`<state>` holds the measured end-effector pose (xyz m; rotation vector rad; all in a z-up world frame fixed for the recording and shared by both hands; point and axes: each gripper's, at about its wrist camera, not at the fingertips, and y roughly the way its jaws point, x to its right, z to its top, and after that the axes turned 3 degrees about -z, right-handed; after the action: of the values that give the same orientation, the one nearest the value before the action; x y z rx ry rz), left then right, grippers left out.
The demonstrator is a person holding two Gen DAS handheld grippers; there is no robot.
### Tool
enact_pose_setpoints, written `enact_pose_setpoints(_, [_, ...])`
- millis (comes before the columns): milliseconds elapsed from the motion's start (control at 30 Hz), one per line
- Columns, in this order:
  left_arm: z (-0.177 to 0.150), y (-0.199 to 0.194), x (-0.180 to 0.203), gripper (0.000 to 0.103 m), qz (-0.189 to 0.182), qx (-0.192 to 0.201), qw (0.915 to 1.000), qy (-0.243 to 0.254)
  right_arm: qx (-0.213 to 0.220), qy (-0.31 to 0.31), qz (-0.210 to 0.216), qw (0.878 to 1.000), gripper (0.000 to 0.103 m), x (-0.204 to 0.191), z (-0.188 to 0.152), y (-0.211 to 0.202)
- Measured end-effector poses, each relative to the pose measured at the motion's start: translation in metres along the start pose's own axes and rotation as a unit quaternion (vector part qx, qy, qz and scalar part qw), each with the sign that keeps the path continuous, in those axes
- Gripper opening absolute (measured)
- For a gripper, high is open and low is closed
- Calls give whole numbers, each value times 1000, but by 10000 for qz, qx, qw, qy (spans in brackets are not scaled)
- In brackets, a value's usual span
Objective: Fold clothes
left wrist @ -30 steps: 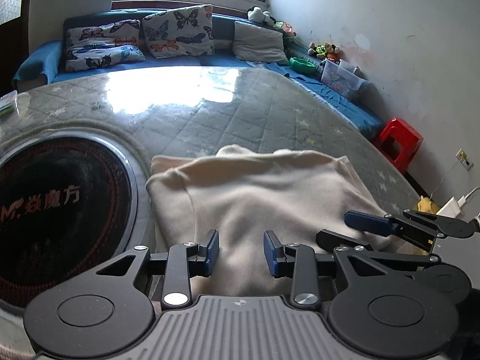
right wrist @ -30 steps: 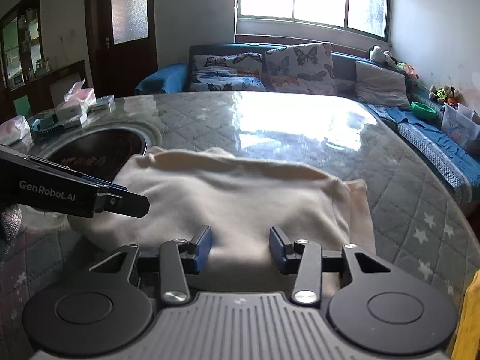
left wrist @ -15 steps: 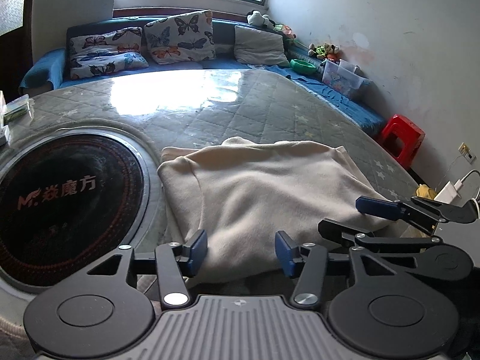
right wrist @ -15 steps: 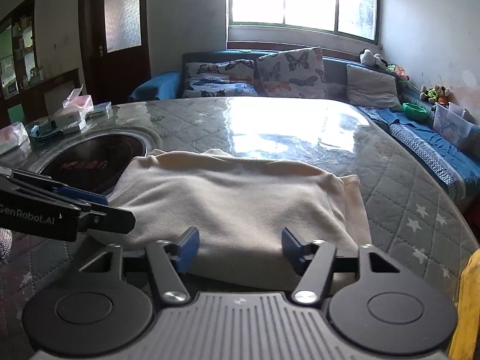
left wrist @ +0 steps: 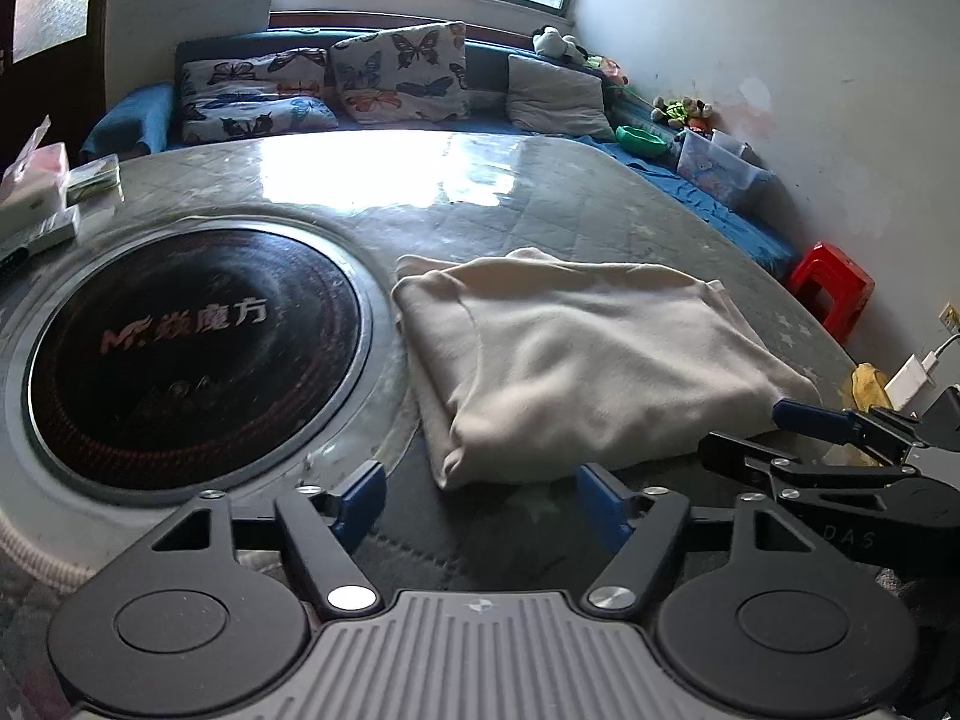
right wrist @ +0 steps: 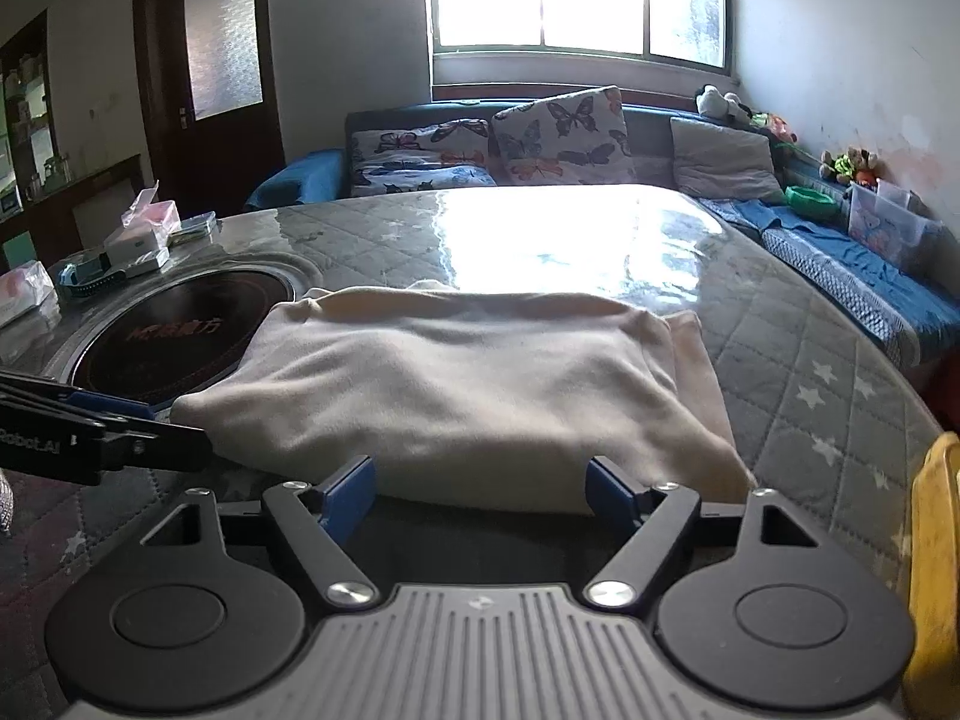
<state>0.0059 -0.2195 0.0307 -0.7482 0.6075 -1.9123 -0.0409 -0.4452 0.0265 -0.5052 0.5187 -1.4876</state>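
A cream garment (left wrist: 576, 354) lies folded into a rough rectangle on the quilted round table (left wrist: 540, 204); it also shows in the right wrist view (right wrist: 468, 384). My left gripper (left wrist: 480, 501) is open and empty, just short of the garment's near left corner. My right gripper (right wrist: 480, 492) is open and empty, just short of the garment's near edge. Each gripper shows at the side of the other's view: the right gripper (left wrist: 840, 450) and the left gripper (right wrist: 102, 426).
A black round hotplate (left wrist: 186, 342) is set into the table left of the garment. Boxes and tissue packs (right wrist: 132, 246) sit at the table's far left. A sofa with cushions (right wrist: 540, 138) runs behind. A red stool (left wrist: 834, 288) stands at right.
Both grippers have pulled back from the garment toward the near edge and their jaws have opened wider. The garment now lies free on the table.
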Motion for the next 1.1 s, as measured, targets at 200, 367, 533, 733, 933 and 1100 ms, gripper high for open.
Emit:
enact_pose_setpoints(200, [-9,-7,0,88,29,47,10000,28,-20,124,-85,9999,93,-4,-7,-3])
enact_pose_setpoints(367, [-14,-12,-2,98,47,86,10000,-12,-52,48,-222,9997,101,-9,-11,-5])
enact_pose_setpoints(533, [-19,-15,-1,103,57,91,9999,-26,-91,22,-288,9995,103,-12,-13,-5])
enact_pose_setpoints(733, [-23,-15,-2,103,100,64,9999,-94,-116,62,-354,9993,103,-11,-17,-6])
enact_pose_setpoints(933, [-25,-18,-2,103,179,64,9997,-139,-120,125,-381,9991,103,-8,-19,-7])
enact_pose_setpoints(1100, [-28,-20,0,103,230,69,9997,-91,-149,171,-380,9990,103,-7,-22,-7])
